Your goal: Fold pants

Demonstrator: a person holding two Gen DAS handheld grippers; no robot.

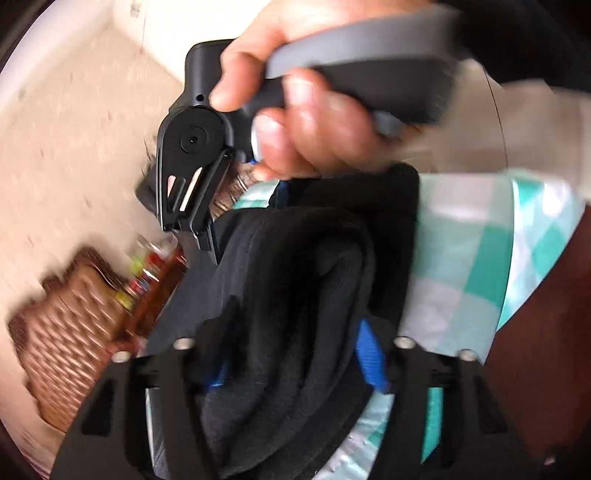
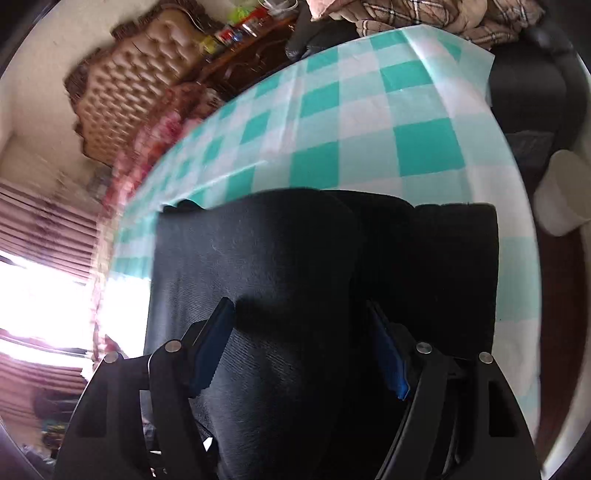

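The black pants (image 2: 280,258) lie folded on a table with a teal and white checked cloth (image 2: 369,122). In the left wrist view, bunched layers of the pants (image 1: 295,295) sit between my left gripper's (image 1: 295,354) blue-padded fingers (image 1: 371,354), which stand partly apart with the cloth between them. The right gripper (image 1: 192,199), held in a hand, shows above the pants in that view. In the right wrist view, my right gripper (image 2: 303,339) has its blue pads (image 2: 388,354) wide on either side of a raised fold of the pants.
A tufted brown headboard (image 2: 129,85) and a cluttered wooden shelf (image 2: 240,33) stand beyond the table. A plaid blanket (image 2: 424,18) lies at the far end. A white cup (image 2: 565,192) sits at the right. A bright window (image 2: 37,295) is at the left.
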